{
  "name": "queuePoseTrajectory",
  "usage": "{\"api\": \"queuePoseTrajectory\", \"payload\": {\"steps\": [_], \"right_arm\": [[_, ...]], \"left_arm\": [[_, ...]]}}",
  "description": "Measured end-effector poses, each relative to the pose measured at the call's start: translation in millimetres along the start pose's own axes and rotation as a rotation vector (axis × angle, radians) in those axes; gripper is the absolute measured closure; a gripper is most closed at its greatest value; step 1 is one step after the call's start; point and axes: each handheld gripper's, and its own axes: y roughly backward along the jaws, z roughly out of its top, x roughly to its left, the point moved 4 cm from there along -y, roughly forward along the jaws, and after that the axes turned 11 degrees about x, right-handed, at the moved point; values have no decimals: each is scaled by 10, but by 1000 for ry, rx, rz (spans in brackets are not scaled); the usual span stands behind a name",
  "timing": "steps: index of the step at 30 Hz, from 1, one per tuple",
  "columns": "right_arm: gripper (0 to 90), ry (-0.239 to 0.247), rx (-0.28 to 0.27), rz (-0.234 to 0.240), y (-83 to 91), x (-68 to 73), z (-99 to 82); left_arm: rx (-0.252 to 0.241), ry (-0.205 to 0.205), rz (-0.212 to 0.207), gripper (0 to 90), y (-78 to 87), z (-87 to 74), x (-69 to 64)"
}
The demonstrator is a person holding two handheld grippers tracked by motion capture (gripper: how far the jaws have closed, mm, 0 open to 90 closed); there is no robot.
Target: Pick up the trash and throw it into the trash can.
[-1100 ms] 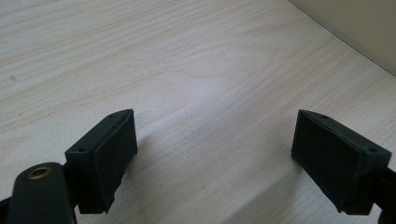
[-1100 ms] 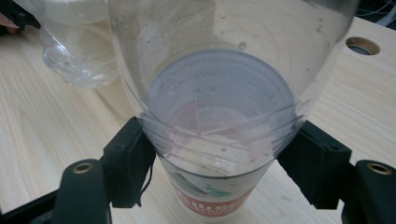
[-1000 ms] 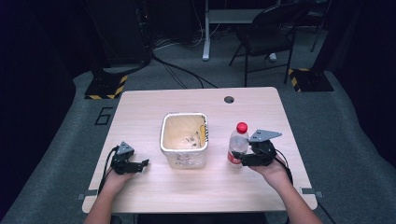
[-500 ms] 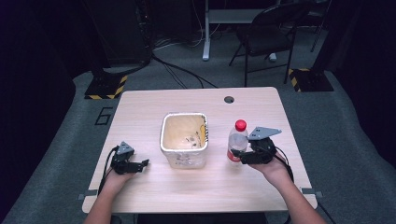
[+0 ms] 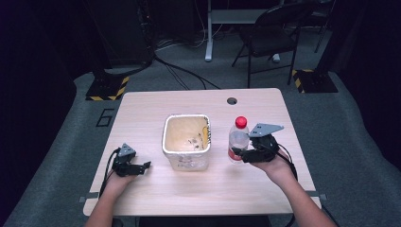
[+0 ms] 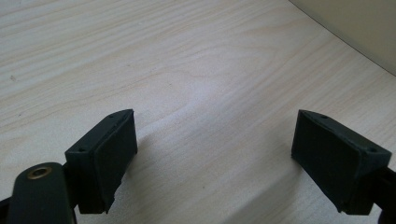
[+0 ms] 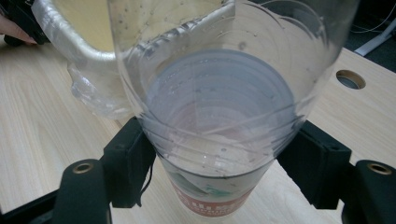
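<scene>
Bottle (image 5: pixel 238 140) upright beside bin (image 5: pixel 186 141), clenched in right claw (image 5: pixel 240 153), left claw (image 5: pixel 144 165) released

Beyond the wooden table (image 5: pixel 198 97): black chair (image 5: pixel 274 28), floor cables (image 5: pixel 184 78), two yellow-black striped bases (image 5: pixel 106 88).

The high view looks forward and down over the whole table (image 5: pixel 156 101) from the person's side, while each gripper view sits low and close to that same tabletop — the left on bare wood beside the bin (image 6: pixel 359 28), the right pressed against the bottle (image 7: pixel 224 116) with the bin behind.
</scene>
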Motion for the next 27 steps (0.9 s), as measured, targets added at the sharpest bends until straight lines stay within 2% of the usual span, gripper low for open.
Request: {"api": "queuePoseTrajectory", "payload": {"steps": [18,27], "right_arm": [[289,65,1,-7,102,46,304],[289,69,-10,10,144,49,418]], "left_arm": [[0,0,1,141,0,0,0],[0,0,0,140,0,0,0]]}}
